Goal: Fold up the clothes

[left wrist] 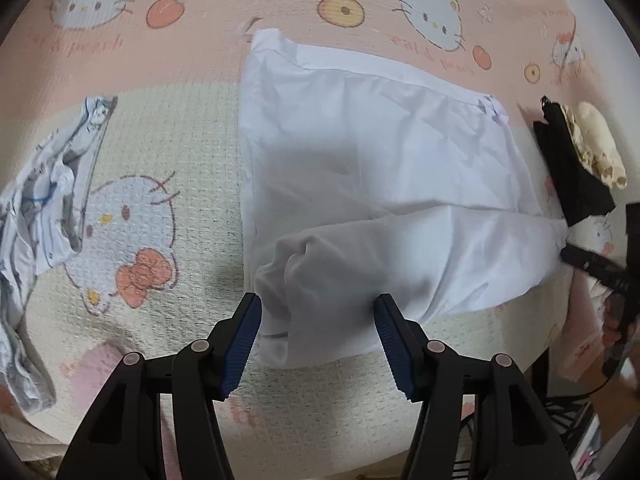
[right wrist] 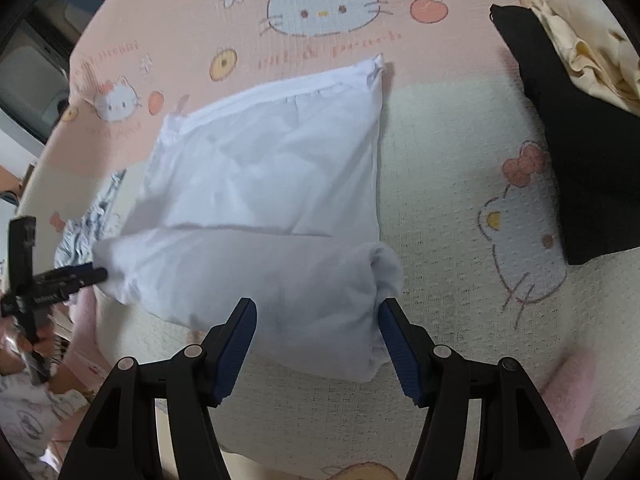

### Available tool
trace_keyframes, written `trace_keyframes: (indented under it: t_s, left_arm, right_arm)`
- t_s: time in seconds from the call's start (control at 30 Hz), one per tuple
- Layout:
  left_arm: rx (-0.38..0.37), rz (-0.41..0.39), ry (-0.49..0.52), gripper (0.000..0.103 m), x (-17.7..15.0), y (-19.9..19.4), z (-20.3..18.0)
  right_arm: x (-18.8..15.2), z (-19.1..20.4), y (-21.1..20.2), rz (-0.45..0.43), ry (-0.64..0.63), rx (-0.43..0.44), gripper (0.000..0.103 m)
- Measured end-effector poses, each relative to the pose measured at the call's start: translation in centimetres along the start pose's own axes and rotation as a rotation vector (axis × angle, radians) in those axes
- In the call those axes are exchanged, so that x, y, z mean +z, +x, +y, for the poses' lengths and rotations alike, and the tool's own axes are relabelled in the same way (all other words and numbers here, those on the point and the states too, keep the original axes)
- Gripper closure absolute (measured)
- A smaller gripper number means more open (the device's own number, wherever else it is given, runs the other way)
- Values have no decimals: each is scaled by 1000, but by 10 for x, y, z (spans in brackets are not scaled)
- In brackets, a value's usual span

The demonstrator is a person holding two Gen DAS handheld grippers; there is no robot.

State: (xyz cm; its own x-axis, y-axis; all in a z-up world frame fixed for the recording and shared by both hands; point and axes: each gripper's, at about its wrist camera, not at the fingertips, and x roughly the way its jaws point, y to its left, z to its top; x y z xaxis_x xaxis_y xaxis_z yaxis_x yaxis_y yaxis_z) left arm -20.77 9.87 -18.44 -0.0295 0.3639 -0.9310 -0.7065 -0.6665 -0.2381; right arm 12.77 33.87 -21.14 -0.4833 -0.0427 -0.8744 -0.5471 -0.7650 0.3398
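**Near Edge of White Garment Pinched at Both Ends**

Closest to the left gripper (left wrist: 316, 316): fingers spread wide, pads pressing on a fat bunch of the white garment (left wrist: 380, 152). Same at the right gripper (right wrist: 316, 320): spread wide, pinching the other end of that rolled near edge. Held at both ends, likely to keep the edge straight while folding it over the rest.

Farther on, lying flat in the middle of the cat-print bedcover (left wrist: 160, 152), the rest of the white garment. Off to the left, a crumpled blue-and-white garment (left wrist: 48, 184), probably waiting its turn. Off to the right, a black cloth (left wrist: 568, 168) with a cream cloth (left wrist: 600, 140) on top, perhaps already done.

No box or basket in sight.
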Motion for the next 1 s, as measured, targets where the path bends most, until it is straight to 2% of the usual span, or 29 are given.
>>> trace_keyframes:
  t_s: [0.27, 0.33, 0.37, 0.4, 0.43, 0.5, 0.57, 0.6, 0.7, 0.83, 1.0]
  left_arm:
    - [10, 7, 64, 47, -5, 8, -15]
    - [26, -8, 73, 47, -7, 9, -19]
    - [32, -16, 77, 52, -8, 9, -20]
    - [32, -23, 76, 60, -9, 8, -21]
    - [30, -28, 72, 62, -9, 6, -21]
    - [21, -40, 56, 76, -9, 2, -18]
    - [-7, -39, 47, 81, -7, -4, -9]
    - [-27, -26, 93, 82, -6, -6, -3]
    - [-55, -20, 17, 82, -3, -11, 15]
    - [-79, 8, -32, 82, -1, -7, 27]
    - [-39, -4, 25, 81, -9, -13, 21]
  right_arm:
    - [-3, -3, 0, -19, 61, 9, 41]
    - [-4, -2, 1, -18, 56, -19, 53]
    - [-4, 0, 1, -21, 43, -36, 62]
    - [-5, 2, 0, -25, 29, -53, 71]
    - [-5, 3, 0, -29, 16, -70, 76]
    - [-5, 5, -3, -38, -5, -97, 84]
    - [-3, 2, -8, -54, -6, -108, 86]
    - [-2, 0, -10, -62, -6, -113, 88]
    - [1, -7, -12, -61, 18, -123, 89]
    - [-2, -1, -1, -12, -30, -171, 89]
    - [-8, 17, 12, 11, -174, -277, 89]
